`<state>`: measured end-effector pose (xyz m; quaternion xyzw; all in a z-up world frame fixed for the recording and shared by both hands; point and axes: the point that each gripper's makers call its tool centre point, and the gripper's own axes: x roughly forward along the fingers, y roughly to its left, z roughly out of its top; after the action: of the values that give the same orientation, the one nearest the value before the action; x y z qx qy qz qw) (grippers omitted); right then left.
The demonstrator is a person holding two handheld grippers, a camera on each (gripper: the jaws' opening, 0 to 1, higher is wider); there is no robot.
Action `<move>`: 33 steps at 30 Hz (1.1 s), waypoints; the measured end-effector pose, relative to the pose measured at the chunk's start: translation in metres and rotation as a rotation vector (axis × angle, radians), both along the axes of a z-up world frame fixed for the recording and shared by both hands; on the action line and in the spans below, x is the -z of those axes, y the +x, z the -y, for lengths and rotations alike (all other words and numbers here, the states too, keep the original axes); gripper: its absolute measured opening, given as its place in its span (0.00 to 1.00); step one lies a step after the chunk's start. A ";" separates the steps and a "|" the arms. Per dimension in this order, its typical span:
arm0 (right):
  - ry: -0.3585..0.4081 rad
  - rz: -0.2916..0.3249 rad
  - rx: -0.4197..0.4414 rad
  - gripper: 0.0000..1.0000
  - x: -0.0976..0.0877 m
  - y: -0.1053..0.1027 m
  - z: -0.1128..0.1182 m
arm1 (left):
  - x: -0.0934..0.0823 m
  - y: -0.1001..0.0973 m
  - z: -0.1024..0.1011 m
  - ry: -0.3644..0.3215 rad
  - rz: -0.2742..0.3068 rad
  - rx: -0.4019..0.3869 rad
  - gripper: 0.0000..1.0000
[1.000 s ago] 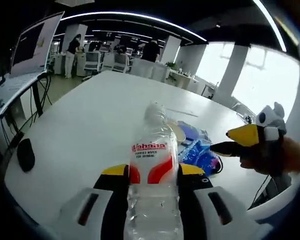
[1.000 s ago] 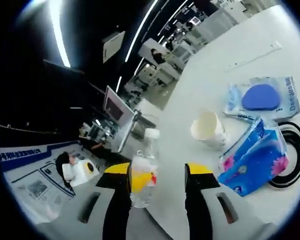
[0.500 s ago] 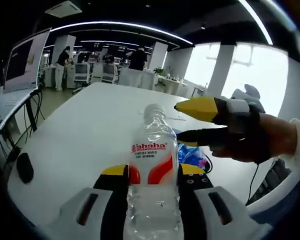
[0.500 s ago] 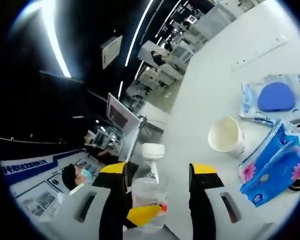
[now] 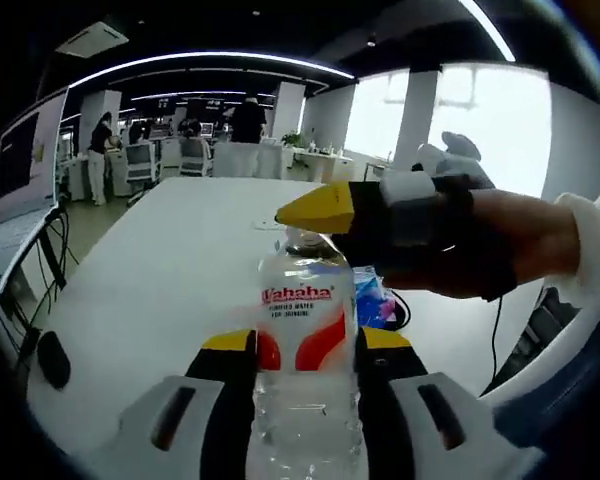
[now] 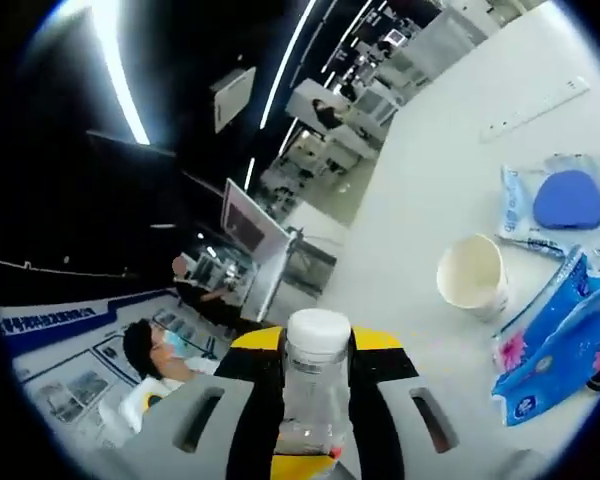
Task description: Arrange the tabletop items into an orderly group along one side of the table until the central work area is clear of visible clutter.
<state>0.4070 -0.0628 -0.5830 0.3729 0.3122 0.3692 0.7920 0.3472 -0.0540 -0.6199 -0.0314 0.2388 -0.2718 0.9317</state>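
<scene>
Right tongs (image 6: 315, 350) now closed on "Wahaha" bottle (image 5: 307, 340) cap (image 6: 318, 332).

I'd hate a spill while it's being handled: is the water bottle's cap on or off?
On. The right gripper view shows a white cap seated on the neck of the water bottle.

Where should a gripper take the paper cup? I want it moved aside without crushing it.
The paper cup stands upright and open beside the blue tissue pack. Grip its side wall just under the rim, lightly, coming from the bare table side, away from the pack.
</scene>
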 end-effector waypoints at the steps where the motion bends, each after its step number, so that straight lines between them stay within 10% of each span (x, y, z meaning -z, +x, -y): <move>1: -0.006 0.009 -0.017 0.21 0.000 -0.001 -0.001 | 0.000 0.000 -0.001 -0.003 0.001 -0.001 0.39; 26: 0.000 0.268 -0.234 0.18 -0.038 -0.029 -0.023 | 0.001 -0.010 -0.004 0.011 0.019 0.061 0.43; 33: -0.018 0.365 -0.301 0.19 -0.053 -0.028 -0.025 | -0.007 -0.012 -0.017 -0.001 0.039 0.040 0.89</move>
<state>0.3793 -0.0380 -0.5303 0.2420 0.2192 0.5415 0.7747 0.3351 -0.0372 -0.6126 -0.0216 0.2209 -0.2911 0.9306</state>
